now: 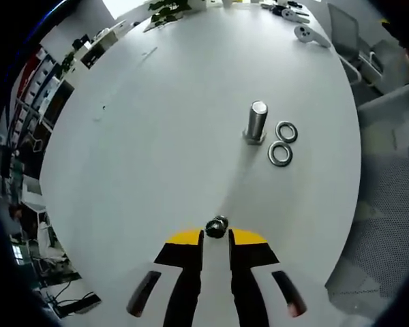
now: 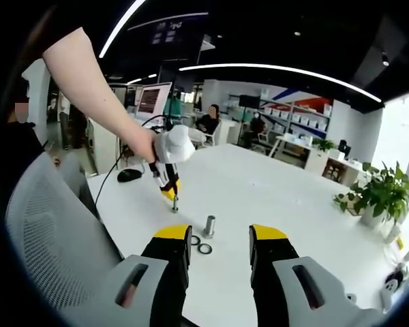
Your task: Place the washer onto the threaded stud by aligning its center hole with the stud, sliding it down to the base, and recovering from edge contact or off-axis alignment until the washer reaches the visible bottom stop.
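Washers (image 1: pixel 283 142) — two loose rings — lie flat on the white table (image 1: pixel 157 136), just beside the upright threaded stud (image 1: pixel 256 122). Left gripper (image 1: pixel 217 235) pinches a small dark metal piece (image 1: pixel 217 226) at its tips, near the stud. Right gripper (image 2: pixel 219 240) hangs above, jaws spread wide — a mesh chair (image 2: pixel 61 225) beside it.
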The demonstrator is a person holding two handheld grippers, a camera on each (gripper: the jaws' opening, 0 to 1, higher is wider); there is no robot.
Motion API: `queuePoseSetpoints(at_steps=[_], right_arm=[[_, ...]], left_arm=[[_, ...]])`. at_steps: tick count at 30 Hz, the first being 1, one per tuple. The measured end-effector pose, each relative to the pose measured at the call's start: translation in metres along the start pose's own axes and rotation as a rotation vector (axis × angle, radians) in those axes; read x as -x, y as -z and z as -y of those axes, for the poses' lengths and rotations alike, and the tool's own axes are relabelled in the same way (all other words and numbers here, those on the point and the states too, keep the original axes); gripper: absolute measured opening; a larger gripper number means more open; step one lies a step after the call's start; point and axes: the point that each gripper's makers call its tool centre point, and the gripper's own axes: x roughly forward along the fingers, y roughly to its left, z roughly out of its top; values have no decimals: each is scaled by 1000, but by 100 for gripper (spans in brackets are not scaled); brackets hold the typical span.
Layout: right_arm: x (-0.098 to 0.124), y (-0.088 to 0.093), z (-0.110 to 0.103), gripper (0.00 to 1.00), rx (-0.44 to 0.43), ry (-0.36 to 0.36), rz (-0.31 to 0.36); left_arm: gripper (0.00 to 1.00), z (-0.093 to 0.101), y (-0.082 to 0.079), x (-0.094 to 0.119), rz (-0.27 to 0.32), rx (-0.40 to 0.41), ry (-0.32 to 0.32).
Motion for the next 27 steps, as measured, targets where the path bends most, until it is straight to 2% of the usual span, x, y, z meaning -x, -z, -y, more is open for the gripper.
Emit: queuePoseSetpoints(at_steps=[6,9,13,16,19,21,25,27], right_arm=[[0,0,0,36,2,-1,-2],[0,0,-1,36,3,-4,-3],[0,0,-2,36,5,-8,-1],[-2,0,-3,36,3,-15,-4],[-2,0,-5,36,0,-22,-5],[-2,1,-6,36,-1,-25,-7],[-3,1,-7,36,-1,-33,-9],[-4,2,-8,36,-1,-38,-16]], left_arm=[[12,-7,-8,10,71,78,-22],[13,-12,-10,18,117,99,-56],[13,-13,-7,28,164,144,-78],[14,-8,-8,38,223,208,-74],[14,0,-11,51,310,270,-73],[14,5,-9,57,334,295,-76],[14,19,-11,73,450,395,-86],[15,26,-7,77,459,399,-79]])
